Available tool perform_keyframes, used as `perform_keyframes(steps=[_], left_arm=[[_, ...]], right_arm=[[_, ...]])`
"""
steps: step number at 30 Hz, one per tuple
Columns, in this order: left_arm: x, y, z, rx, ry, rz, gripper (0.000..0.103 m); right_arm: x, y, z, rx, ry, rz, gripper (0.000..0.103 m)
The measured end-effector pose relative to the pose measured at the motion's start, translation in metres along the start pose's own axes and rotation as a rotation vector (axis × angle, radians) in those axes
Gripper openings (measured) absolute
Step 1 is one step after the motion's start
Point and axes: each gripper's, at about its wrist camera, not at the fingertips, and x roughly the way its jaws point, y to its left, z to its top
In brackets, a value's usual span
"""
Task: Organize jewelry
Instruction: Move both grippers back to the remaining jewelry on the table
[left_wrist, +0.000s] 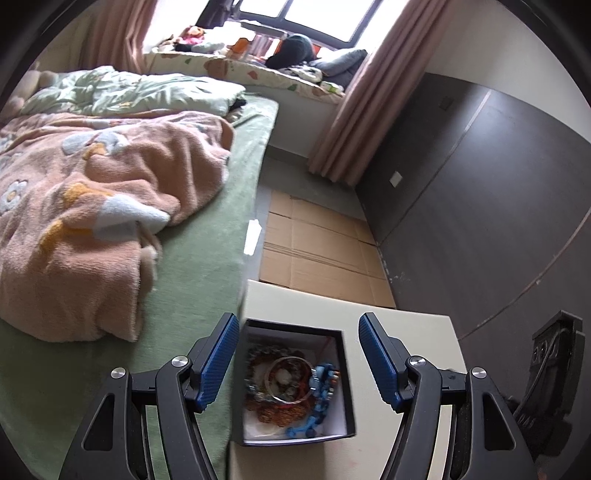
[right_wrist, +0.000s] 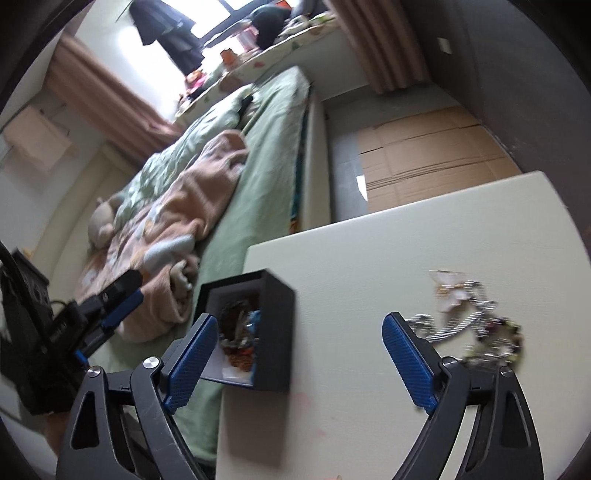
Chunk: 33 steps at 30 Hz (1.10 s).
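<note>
A black box (left_wrist: 347, 373) with a white lining stands at the left edge of a cream table (left_wrist: 399, 332). It holds a bangle (left_wrist: 290, 380), brown bead strings and a blue piece (left_wrist: 321, 384). My left gripper (left_wrist: 299, 354) is open and empty, above the box. In the right wrist view the box (right_wrist: 277, 332) sits left of centre. Loose silver chains and beaded pieces (right_wrist: 476, 321) lie on the table (right_wrist: 369, 266) at the right. My right gripper (right_wrist: 295, 350) is open and empty above the table, between box and chains. The left gripper (right_wrist: 122, 299) shows at the far left.
A bed with a green sheet (left_wrist: 207, 258) and a pink blanket (left_wrist: 92, 206) runs along the table's left side. Flattened cardboard (left_wrist: 317, 243) covers the floor beyond the table. A dark wall panel (left_wrist: 480, 192) is on the right. A black device (left_wrist: 554, 362) sits at the right edge.
</note>
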Motion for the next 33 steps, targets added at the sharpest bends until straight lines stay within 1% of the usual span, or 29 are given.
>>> perform_keyframes(steps=[2, 4, 8, 13, 18, 20, 24, 26, 28, 30, 33], left_arm=[[0.001, -0.008, -0.003, 0.017, 0.004, -0.014, 0.068], [0.0, -0.018, -0.006, 0.044, -0.007, -0.025, 0.068], [0.001, -0.037, -0.012, 0.092, -0.022, -0.007, 0.068], [0.008, -0.055, -0.021, 0.12, 0.004, -0.046, 0.068], [0.017, -0.078, -0.032, 0.177, 0.03, -0.056, 0.068], [0.023, -0.086, -0.036, 0.189, 0.044, -0.062, 0.068], [0.034, -0.102, -0.044, 0.216, 0.072, -0.071, 0.068], [0.041, -0.112, -0.048, 0.243, 0.092, -0.07, 0.068], [0.048, -0.121, -0.052, 0.269, 0.108, -0.07, 0.068], [0.056, -0.13, -0.055, 0.3, 0.125, -0.066, 0.068], [0.068, -0.141, -0.061, 0.358, 0.155, -0.056, 0.068]], right_arm=[[-0.011, -0.01, 0.001, 0.015, -0.027, -0.022, 0.103], [-0.024, -0.022, 0.0, 0.026, -0.057, -0.032, 0.103], [-0.042, -0.04, -0.002, 0.045, -0.087, -0.051, 0.103], [-0.054, -0.056, -0.006, 0.055, -0.076, -0.075, 0.103], [-0.066, -0.074, -0.007, 0.076, -0.069, -0.109, 0.103], [-0.07, -0.081, -0.008, 0.092, -0.066, -0.142, 0.103], [-0.077, -0.094, -0.008, 0.099, -0.07, -0.262, 0.103], [-0.078, -0.1, -0.008, 0.105, -0.062, -0.268, 0.103], [-0.081, -0.105, -0.008, 0.117, -0.068, -0.265, 0.103], [-0.085, -0.11, -0.006, 0.124, -0.075, -0.28, 0.103], [-0.085, -0.119, -0.004, 0.144, -0.057, -0.295, 0.103]])
